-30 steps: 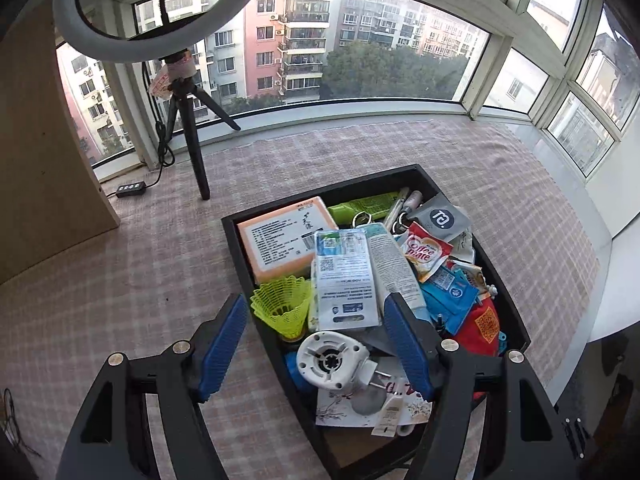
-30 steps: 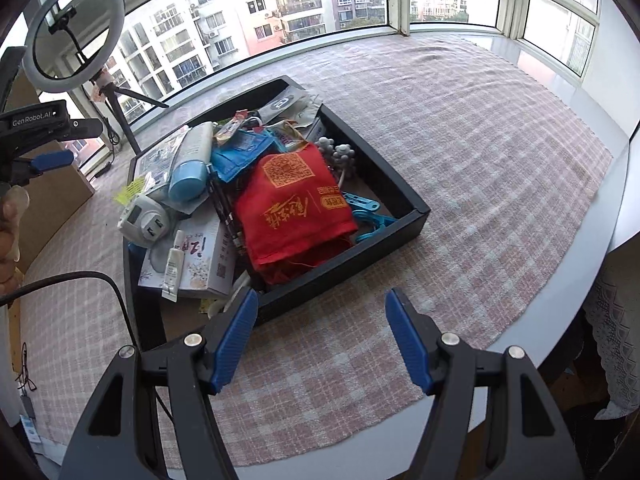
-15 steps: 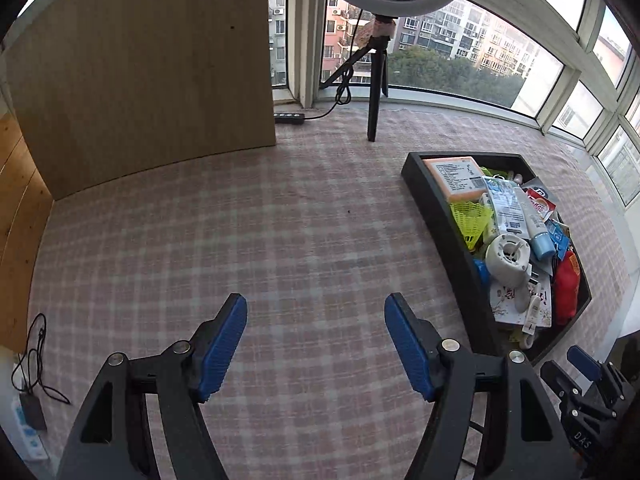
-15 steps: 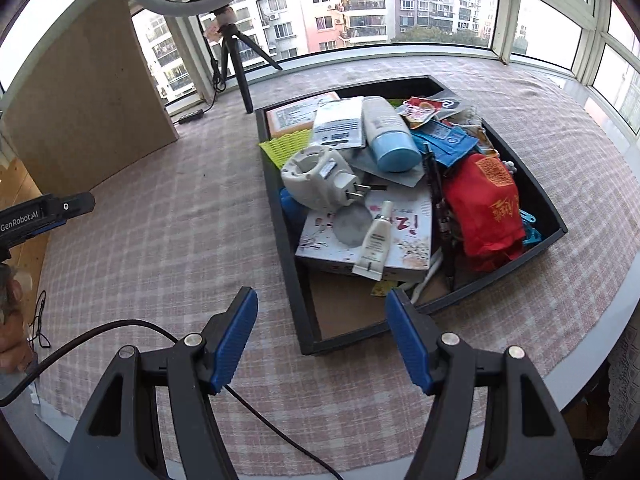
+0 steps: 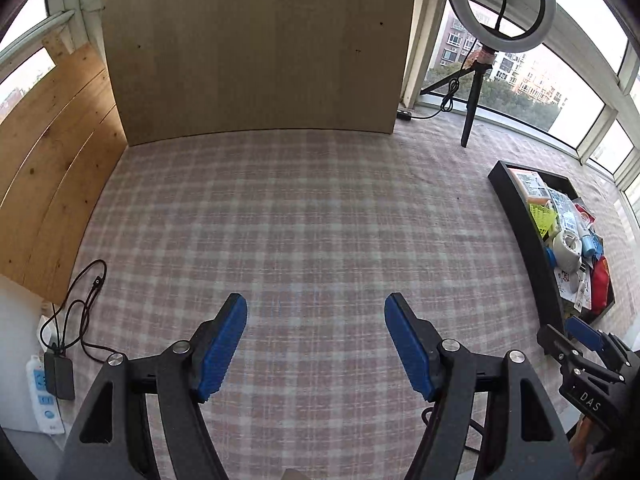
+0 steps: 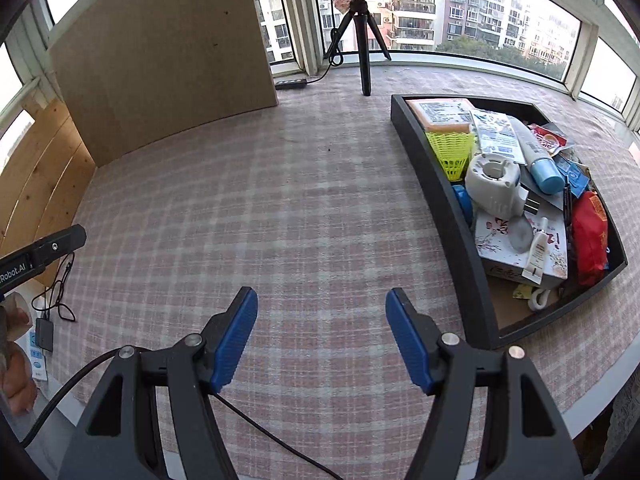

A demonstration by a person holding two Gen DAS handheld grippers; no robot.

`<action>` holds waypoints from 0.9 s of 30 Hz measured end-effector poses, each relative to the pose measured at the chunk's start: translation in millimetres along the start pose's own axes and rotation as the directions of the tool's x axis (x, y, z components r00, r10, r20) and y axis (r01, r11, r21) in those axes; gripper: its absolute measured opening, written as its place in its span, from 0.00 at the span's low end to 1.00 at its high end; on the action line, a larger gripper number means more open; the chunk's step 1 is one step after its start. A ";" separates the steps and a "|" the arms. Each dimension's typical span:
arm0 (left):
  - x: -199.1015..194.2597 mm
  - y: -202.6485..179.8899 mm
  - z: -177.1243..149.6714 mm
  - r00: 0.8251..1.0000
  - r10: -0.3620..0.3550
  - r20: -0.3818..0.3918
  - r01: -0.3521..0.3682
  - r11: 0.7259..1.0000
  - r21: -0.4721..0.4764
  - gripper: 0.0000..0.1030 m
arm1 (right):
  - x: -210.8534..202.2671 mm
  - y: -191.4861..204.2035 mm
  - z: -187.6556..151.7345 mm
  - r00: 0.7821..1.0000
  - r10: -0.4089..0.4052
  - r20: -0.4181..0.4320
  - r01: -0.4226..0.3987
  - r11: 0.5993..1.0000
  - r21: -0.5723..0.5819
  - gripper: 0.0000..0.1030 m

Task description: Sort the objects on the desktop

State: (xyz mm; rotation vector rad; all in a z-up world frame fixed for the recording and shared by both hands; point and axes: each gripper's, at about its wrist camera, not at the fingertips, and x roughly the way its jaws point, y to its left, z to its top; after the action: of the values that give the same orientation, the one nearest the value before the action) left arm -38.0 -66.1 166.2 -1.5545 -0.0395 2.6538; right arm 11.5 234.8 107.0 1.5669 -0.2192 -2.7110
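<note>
Jaws wide and empty on both: left gripper (image 5: 316,338) and right gripper (image 6: 322,334) hover over bare checked surface (image 6: 280,200). Clutter sits piled in the black tray (image 6: 452,216), right of both. We can't tell whether we're pre-sort or done.

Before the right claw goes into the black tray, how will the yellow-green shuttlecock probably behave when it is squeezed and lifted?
The yellow-green shuttlecock has an open mesh skirt, so it is probably very light and may flex or dent under a firm squeeze. It lies on its side in the black tray, partly under the white plug adapter, so lifting it may shift that. Being cone-shaped, it would likely roll in a curve if dropped.
</note>
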 end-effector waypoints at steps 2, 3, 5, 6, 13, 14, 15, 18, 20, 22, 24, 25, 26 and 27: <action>0.9 11.6 -6.7 1.000 0.002 -0.004 -0.002 1.000 -0.007 0.67 | 4.9 12.2 -0.4 1.000 0.004 -0.004 -0.004 1.000 -0.006 0.64; 1.6 16.8 -10.1 1.000 0.007 -0.006 -0.007 1.000 -0.010 0.67 | 7.7 17.8 -1.0 1.000 0.005 -0.007 -0.005 1.000 -0.010 0.64; 3.3 26.7 -16.8 1.000 0.017 -0.011 -0.018 1.000 -0.013 0.67 | 13.3 28.1 -3.0 1.000 0.006 -0.013 -0.007 1.000 -0.013 0.64; 4.2 31.7 -19.1 1.000 0.018 -0.015 -0.018 1.000 -0.016 0.67 | 15.9 32.2 -3.8 1.000 0.007 -0.017 -0.007 1.000 -0.013 0.64; 15.3 49.2 -31.6 0.999 0.006 -0.047 -0.007 1.000 -0.018 0.67 | 29.5 52.8 -8.7 1.000 0.001 -0.029 -0.002 1.000 -0.016 0.64; 18.0 49.5 -32.4 0.999 0.005 -0.051 -0.005 1.000 -0.015 0.68 | 31.3 55.8 -9.0 1.000 -0.002 -0.030 0.002 1.000 -0.019 0.64; 20.9 50.4 -33.4 0.998 0.000 -0.056 -0.001 1.000 -0.016 0.68 | 33.0 58.7 -9.7 1.000 -0.005 -0.031 0.004 1.000 -0.020 0.64; 28.4 54.4 -37.3 0.998 -0.010 -0.068 0.009 1.000 -0.015 0.68 | 41.4 63.7 -9.9 0.999 -0.008 -0.037 0.007 1.000 -0.022 0.64; 34.0 57.4 -40.2 0.997 -0.006 -0.076 0.005 1.000 -0.017 0.68 | 46.4 67.0 -10.3 0.999 -0.012 -0.039 0.011 1.000 -0.024 0.64; 40.7 60.2 -41.9 0.996 -0.015 -0.091 0.012 1.000 -0.026 0.68 | 50.5 69.1 -10.4 0.999 -0.020 -0.040 0.019 1.000 -0.024 0.64; 45.4 63.2 -44.0 0.994 -0.016 -0.105 0.012 0.999 -0.033 0.68 | 53.6 70.2 -11.0 0.999 -0.016 -0.045 0.015 1.000 -0.022 0.64; 47.8 63.7 -44.3 0.994 -0.014 -0.110 0.010 0.999 -0.034 0.68 | 54.9 70.6 -11.2 0.999 -0.014 -0.047 0.013 1.000 -0.021 0.64; 49.3 64.7 -45.1 0.993 -0.015 -0.114 0.011 0.999 -0.037 0.68 | 56.1 70.9 -11.4 0.999 -0.016 -0.047 0.015 1.000 -0.021 0.64; 50.7 65.3 -45.6 0.993 -0.020 -0.117 0.015 0.999 -0.038 0.68 | 57.3 71.1 -11.3 0.999 -0.019 -0.047 0.018 1.000 -0.021 0.64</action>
State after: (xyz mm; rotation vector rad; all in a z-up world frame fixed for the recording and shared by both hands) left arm -25.8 -128.2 96.2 -1.7102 -0.0970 2.5574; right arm -12.4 159.0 60.6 1.6342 -0.1770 -2.6773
